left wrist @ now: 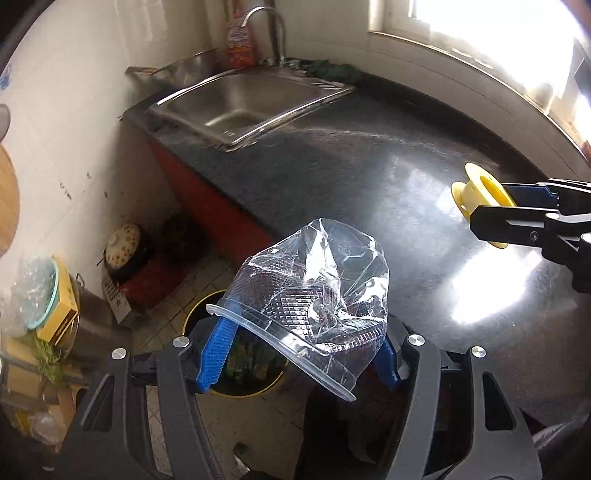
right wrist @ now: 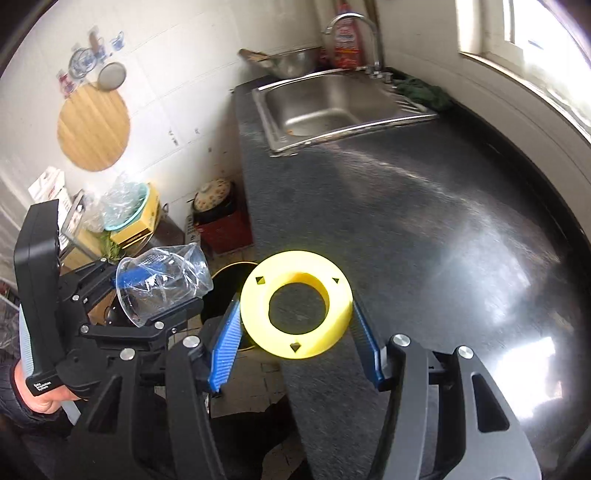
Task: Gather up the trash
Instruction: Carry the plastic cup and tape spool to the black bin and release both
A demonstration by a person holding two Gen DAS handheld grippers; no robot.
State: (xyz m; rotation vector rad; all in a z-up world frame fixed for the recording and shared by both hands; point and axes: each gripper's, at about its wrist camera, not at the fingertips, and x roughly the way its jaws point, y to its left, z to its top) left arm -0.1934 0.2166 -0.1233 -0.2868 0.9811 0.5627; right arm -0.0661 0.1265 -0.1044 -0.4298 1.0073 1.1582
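Sunlit window [left wrist: 480, 22] above dark countertop [left wrist: 369, 166], steel sink [left wrist: 236, 107], white tiled wall [left wrist: 74, 110].

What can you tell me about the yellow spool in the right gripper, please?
The yellow spool looks like hard plastic: an empty reel with two round flanges, a wide centre hole and small dark triangular marks on its face. The right gripper clamps it between blue pads, hole facing the camera, above the dark countertop's edge.

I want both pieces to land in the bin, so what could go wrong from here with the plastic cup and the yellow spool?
1. The crumpled clear plastic cup is thin and deformed in the left gripper; it could slip or spring out before reaching the yellow-rimmed bin on the floor.
2. The yellow spool in the right gripper hangs over the countertop edge, not the bin, so releasing now would likely miss.
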